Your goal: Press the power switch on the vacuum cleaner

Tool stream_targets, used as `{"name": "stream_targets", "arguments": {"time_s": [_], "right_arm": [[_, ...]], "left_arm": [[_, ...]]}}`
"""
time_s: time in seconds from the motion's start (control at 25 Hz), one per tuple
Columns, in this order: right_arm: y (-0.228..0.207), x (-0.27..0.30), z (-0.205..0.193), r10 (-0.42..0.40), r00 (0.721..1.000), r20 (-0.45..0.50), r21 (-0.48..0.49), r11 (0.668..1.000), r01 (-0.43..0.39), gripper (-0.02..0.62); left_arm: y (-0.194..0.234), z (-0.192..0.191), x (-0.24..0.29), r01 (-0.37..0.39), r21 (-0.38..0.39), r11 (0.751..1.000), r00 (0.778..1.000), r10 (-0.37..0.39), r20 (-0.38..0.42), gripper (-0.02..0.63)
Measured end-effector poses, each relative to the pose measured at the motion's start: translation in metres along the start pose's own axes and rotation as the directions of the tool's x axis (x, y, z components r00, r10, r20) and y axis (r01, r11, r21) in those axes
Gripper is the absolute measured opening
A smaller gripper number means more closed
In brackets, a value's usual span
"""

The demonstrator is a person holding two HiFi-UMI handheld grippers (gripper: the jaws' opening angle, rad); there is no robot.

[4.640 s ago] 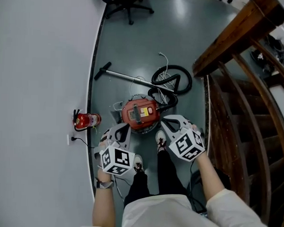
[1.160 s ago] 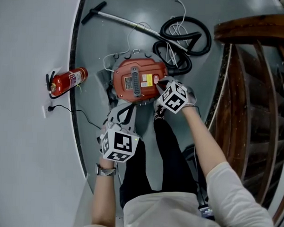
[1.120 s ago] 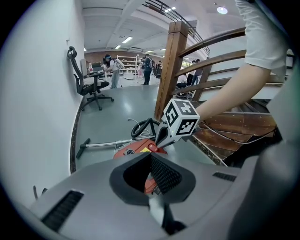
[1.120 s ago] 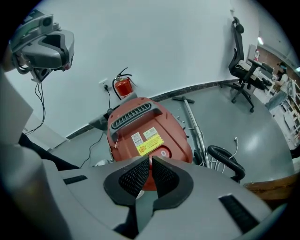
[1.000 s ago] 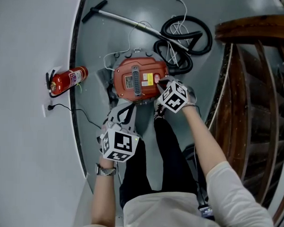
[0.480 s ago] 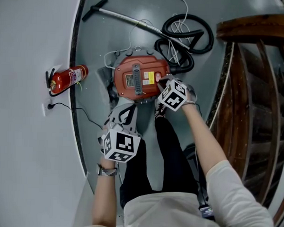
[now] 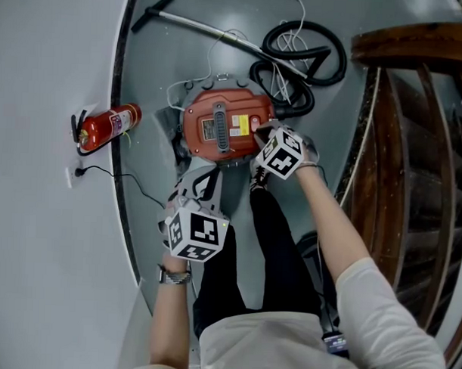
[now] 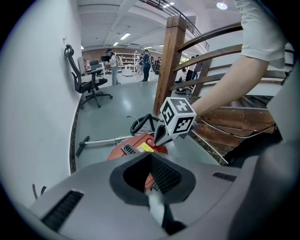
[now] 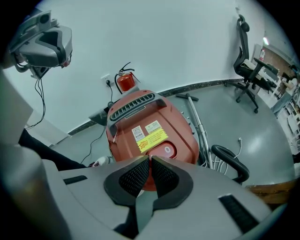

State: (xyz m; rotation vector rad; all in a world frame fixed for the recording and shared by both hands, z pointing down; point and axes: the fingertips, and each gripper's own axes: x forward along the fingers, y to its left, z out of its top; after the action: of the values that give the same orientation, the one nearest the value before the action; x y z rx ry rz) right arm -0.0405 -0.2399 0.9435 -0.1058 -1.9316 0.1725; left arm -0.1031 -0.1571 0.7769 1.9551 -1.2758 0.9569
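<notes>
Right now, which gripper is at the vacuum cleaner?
The right gripper, tips on the red vacuum cleaner; the left gripper hangs short of it.

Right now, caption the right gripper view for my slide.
Shut right claw poised over the red vacuum cleaner, tips beside its oval power switch; fire extinguisher behind it.

the yellow sticker [image 9: 151,139] on the vacuum cleaner [image 9: 180,129] is unreadable.
</notes>
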Motion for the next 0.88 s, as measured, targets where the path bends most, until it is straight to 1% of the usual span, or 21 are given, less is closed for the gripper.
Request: {"name": "stream_targets", "arguments": {"time_s": [0.2, 0.64, 0.88], "right_arm": [[0.001, 0.003, -0.001, -0.014, 1.000, 0.002, -0.003, 1.000, 0.014, 0.032], [0.000, 0.001, 0.000, -0.006, 1.000, 0.007, 0.008, 1.000, 0.006, 0.032], [0.004, 0.007, -0.006, -0.014, 1.000, 0.006, 0.029, 0.999, 0.014, 0.032]], "left_arm": [[-0.003, 0.002, 0.001, 0.006, -0.002, 1.000, 1.000, -0.006, 0.002, 0.000], [-0.004, -0.007, -0.002, -0.008, -0.005, 1.000, 1.000, 0.007, -0.017, 0.000], [-0.006, -0.010, 0.000, -0.008, -0.016, 1.000, 1.000, 0.007, -0.024, 0.000]]}}
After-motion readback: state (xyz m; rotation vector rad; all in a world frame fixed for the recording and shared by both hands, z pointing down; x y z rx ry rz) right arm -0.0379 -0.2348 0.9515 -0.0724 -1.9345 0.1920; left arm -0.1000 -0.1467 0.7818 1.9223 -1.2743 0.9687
